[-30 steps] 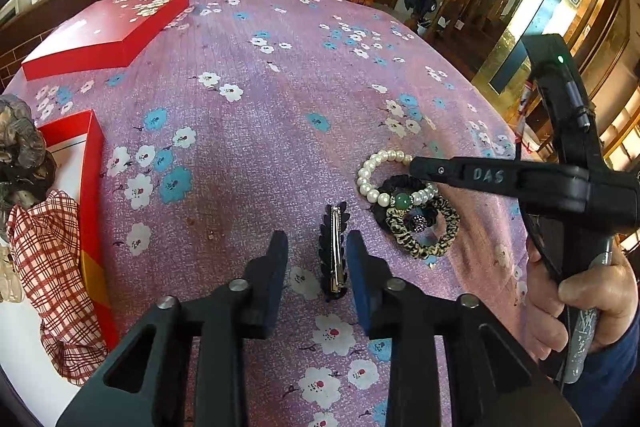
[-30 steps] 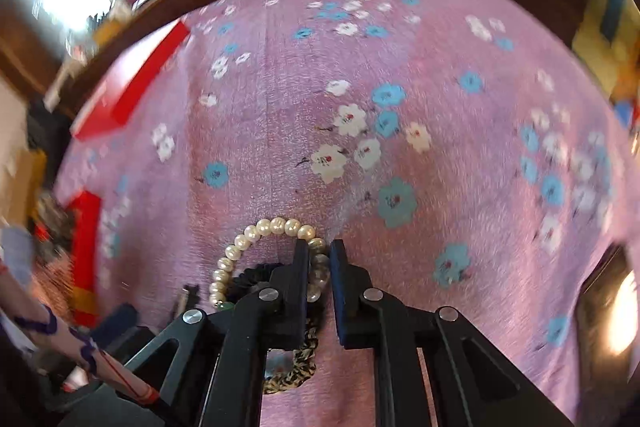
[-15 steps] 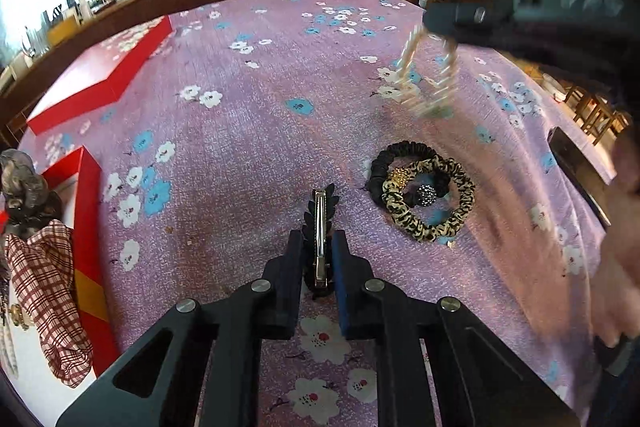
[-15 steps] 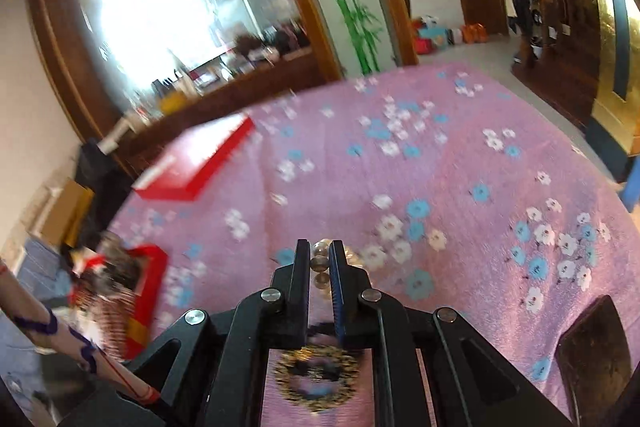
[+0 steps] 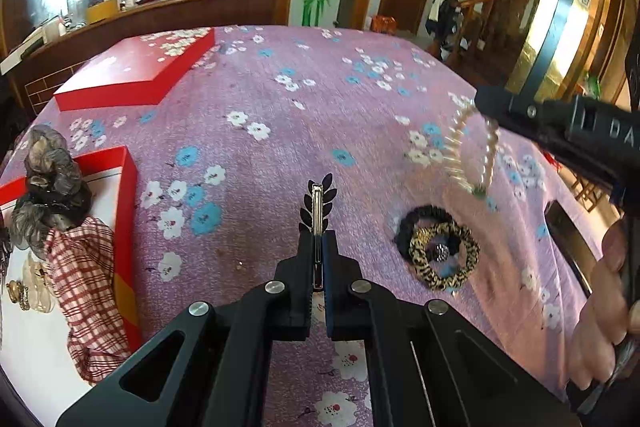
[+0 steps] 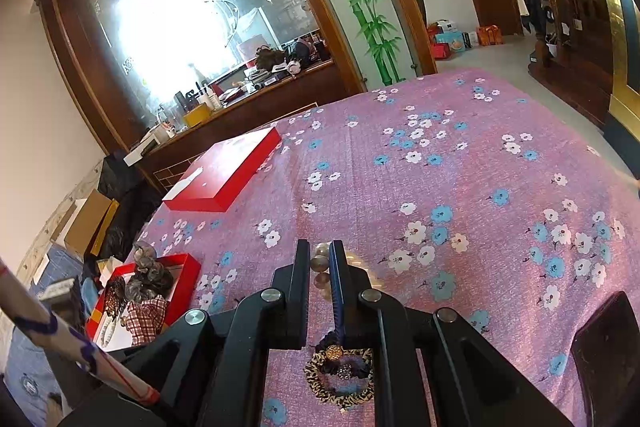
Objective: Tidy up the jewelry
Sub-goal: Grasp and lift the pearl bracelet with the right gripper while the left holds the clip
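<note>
My left gripper point(image 5: 318, 239) is shut on a black leaf-shaped hair clip point(image 5: 318, 203) and holds it above the pink flowered cloth. My right gripper point(image 6: 320, 259) is shut on a pearl bracelet point(image 6: 320, 263); in the left wrist view the bracelet point(image 5: 474, 155) hangs from it, lifted off the table at the right. A black scrunchie and a leopard-print scrunchie point(image 5: 440, 253) lie together on the cloth below the bracelet; they also show under the right gripper point(image 6: 340, 375). The open red box point(image 5: 120, 211) with hair accessories and a checked cloth stands at the left.
The red box lid point(image 5: 136, 75) lies at the far left of the table. A dark phone point(image 5: 568, 239) lies near the right edge. The open box also shows at lower left in the right wrist view point(image 6: 180, 287). A wooden counter stands behind the table.
My left gripper closed on the hair clip and lifted it. My right gripper raised the pearl bracelet off the scrunchies, and it now hangs in the air.
</note>
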A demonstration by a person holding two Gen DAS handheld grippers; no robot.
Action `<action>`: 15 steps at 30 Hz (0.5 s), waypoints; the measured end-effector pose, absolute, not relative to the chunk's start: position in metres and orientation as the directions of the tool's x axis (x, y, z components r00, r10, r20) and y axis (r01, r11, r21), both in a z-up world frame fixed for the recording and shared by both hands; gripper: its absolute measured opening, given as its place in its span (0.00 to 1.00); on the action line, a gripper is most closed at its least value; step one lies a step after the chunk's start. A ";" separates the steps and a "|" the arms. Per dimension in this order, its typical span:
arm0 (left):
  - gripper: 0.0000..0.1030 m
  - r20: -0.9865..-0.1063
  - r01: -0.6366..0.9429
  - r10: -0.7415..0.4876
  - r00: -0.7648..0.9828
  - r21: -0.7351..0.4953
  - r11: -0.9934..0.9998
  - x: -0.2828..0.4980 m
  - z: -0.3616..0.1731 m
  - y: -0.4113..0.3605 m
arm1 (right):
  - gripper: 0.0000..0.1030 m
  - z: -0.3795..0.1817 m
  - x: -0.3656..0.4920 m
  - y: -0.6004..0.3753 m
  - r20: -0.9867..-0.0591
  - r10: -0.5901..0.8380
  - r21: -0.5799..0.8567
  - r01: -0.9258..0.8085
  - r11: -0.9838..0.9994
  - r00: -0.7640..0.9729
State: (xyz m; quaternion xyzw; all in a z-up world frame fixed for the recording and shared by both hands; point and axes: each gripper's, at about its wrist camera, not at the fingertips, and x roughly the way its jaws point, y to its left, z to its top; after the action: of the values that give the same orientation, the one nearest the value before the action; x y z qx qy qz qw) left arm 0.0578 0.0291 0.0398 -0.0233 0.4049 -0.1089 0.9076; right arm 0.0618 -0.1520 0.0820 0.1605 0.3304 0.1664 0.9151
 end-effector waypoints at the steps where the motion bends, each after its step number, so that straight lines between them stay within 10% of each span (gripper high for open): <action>1: 0.03 -0.728 0.179 -0.217 0.650 -0.131 0.975 0.058 0.040 0.029 | 0.09 0.082 0.062 -0.153 -0.551 0.411 0.405 -0.198 0.893 0.726; 15: 0.03 -0.701 0.154 -0.187 0.688 -0.111 0.982 0.054 0.046 0.033 | 0.09 0.077 0.061 -0.145 -0.561 0.422 0.391 -0.221 0.894 0.712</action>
State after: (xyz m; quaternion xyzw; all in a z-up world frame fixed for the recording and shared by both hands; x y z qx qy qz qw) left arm 0.0540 0.0327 0.0456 -0.0215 0.3839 -0.0928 0.9184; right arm 0.0608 -0.1445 0.0773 0.1491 0.3360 0.1760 0.9132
